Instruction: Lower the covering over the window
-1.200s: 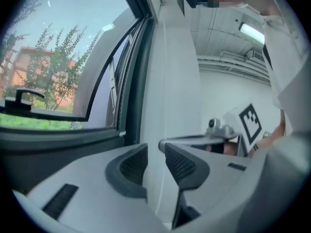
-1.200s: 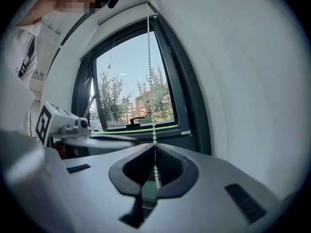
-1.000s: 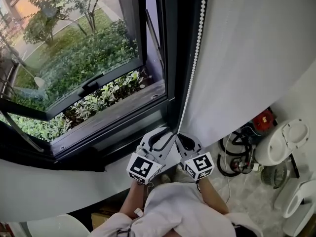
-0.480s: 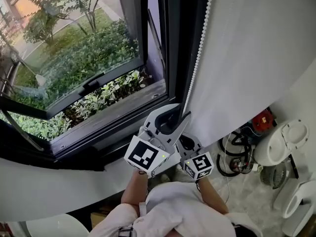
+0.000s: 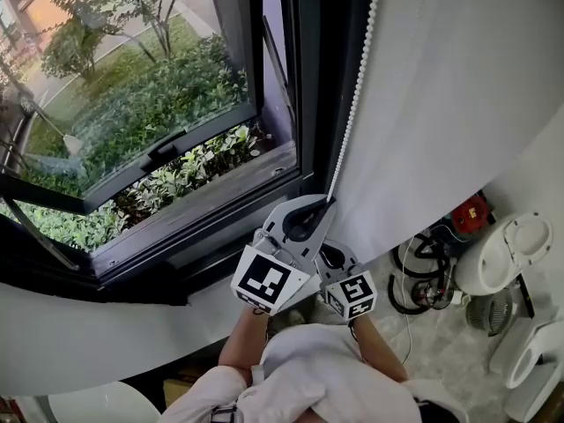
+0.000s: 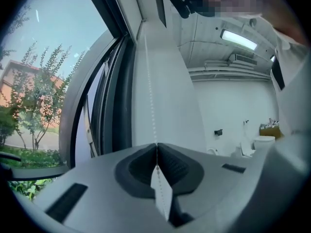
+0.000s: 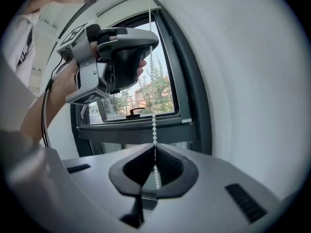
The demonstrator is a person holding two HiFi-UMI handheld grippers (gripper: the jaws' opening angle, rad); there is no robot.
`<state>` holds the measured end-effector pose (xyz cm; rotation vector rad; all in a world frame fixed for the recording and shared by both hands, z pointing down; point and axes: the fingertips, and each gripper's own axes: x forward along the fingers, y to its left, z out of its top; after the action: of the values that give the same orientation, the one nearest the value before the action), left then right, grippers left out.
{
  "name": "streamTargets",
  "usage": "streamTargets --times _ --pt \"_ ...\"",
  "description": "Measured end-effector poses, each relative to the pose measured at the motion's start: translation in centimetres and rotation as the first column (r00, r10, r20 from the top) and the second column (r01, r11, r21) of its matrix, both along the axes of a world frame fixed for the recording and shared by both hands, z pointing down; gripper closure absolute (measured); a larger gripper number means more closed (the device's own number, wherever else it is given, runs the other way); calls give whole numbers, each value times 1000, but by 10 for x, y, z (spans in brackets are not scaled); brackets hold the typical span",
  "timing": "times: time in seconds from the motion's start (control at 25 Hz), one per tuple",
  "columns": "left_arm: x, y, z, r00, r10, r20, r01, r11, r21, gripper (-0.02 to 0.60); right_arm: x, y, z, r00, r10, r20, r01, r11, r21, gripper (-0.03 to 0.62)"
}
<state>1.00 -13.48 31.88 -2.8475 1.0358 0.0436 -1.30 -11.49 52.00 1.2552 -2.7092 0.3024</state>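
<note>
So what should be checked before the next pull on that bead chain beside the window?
1. The left gripper is clamped on the bead chain: ok. Its jaws have just been closing and now pinch the chain.
2. The right gripper is shut on the same chain, below the left one: ok.
3. The chain runs straight between the two grippers, with no tangle: ok.
4. The window is covered: not ok. The glass is bare.
5. Pulling this strand down is the right direction: cannot tell.
</note>
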Motion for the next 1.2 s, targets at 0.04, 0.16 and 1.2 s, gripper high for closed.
streamTargets --times 0.04,0.16,1.2 --pt "-1 0 6 1000 -5 5 5 1000 -7 565 0 0 6 1000 -1 -5 1 1000 -12 597" --pt "-3 0 21 1000 -15 8 15 999 -34 565 0 1 21 1000 -5 -16 5 999 -46 597" --pt "3 6 124 998 -42 52 52 977 -205 565 3 29 115 989 -66 -130 29 961 -274 595"
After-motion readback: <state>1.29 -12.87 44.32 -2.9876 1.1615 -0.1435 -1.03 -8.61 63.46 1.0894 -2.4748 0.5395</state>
